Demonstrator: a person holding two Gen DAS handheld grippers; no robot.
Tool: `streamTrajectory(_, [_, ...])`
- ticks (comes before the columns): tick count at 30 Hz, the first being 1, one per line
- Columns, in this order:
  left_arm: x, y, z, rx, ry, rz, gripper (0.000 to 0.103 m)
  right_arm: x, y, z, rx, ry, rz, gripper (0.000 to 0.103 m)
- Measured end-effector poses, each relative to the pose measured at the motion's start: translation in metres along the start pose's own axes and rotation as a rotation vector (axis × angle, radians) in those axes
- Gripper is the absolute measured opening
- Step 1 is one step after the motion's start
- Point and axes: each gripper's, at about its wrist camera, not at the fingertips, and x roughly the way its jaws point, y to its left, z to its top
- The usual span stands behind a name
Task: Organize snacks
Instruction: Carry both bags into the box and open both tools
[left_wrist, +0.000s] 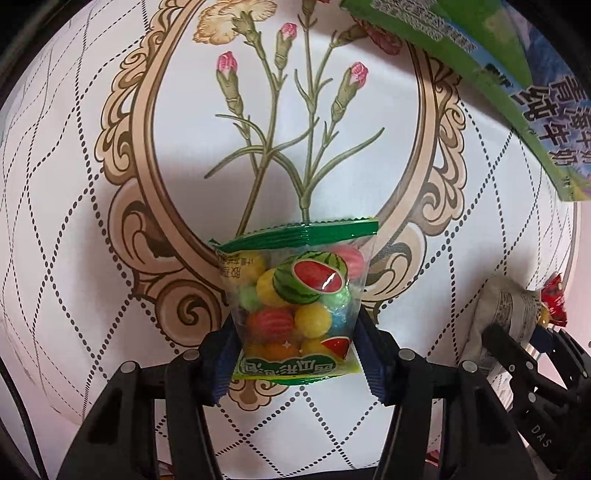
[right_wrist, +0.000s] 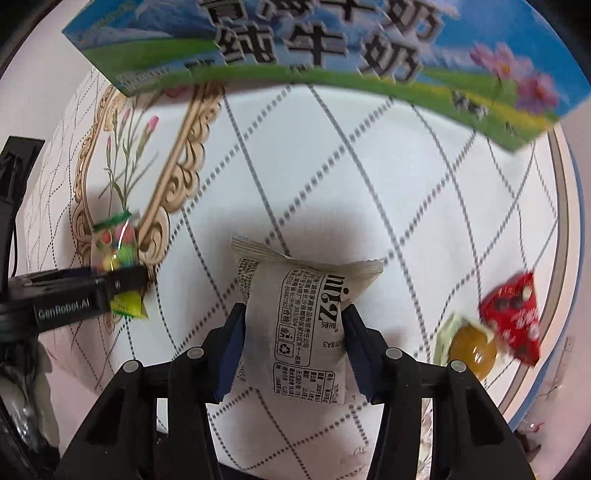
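My left claw (left_wrist: 297, 354): narrowed onto the candy bag (left_wrist: 297, 299), one blue pad pressed to each side of its lower half. I hold it lifted above the tablecloth (left_wrist: 92, 229).
Candy bag: clear plastic with a green crimped top and a green band at the bottom, full of round sweets in yellow, orange, pink and green, with watermelon pictures printed on the front. It stands roughly upright between my fingers, over the lower edge of the ornate tan frame (left_wrist: 147, 155) printed on the cloth.
My right claw (right_wrist: 295, 343): closed around the grey pouch (right_wrist: 303, 325), pads (right_wrist: 232, 347) biting into its middle so the wrapper pinches in at the waist. From the left wrist view the same pouch (left_wrist: 506, 317) shows at the far right edge, gripped by black fingers.
Grey pouch: pale grey wrapper with black print — its crimped top end fans out past my fingertips, tilted a little to the right.
Milk carton (right_wrist: 332, 48): a blue and green box with big black characters, cows and pink flowers, across the far side of the table; in the left wrist view it (left_wrist: 491, 70) fills the upper right corner.
Loose snacks: a red packet (right_wrist: 513, 314) and an amber sweet (right_wrist: 472, 350) in a pale wrapper lie on the cloth to my right, just beside each other, both blurred.
Tablecloth: white, crossed by dotted diamond lines, with a carnation spray (left_wrist: 288, 122) inside the frame.
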Motion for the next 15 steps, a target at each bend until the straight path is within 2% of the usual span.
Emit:
streamTrajectory(1, [0.002,-0.009,0.001,0.003,-0.002,0.006,0.055,0.000,-0.002,-0.001,0.011,-0.005,0.001,0.054])
streamTrajectory(3, [0.001,0.000,0.004,0.007,-0.006,0.014,0.055,0.001,-0.003,-0.003,0.016,-0.010,-0.010,0.055])
streamTrajectory(4, [0.002,-0.012,0.005,0.010,-0.007,0.017,0.055,0.002,-0.004,-0.003,0.035,-0.015,-0.011,0.057])
streamTrajectory(7, [0.010,-0.012,0.005,0.014,-0.011,0.021,0.055,0.009,-0.003,-0.002,0.044,-0.022,-0.022,0.064])
streamTrajectory(13, [-0.002,-0.015,-0.005,0.021,-0.025,0.037,0.055,0.015,0.006,-0.001,0.040,-0.019,-0.050,0.066])
streamTrajectory(15, [-0.005,-0.020,-0.009,0.041,-0.028,0.050,0.055,0.013,0.003,-0.004,0.044,-0.032,-0.049,0.062])
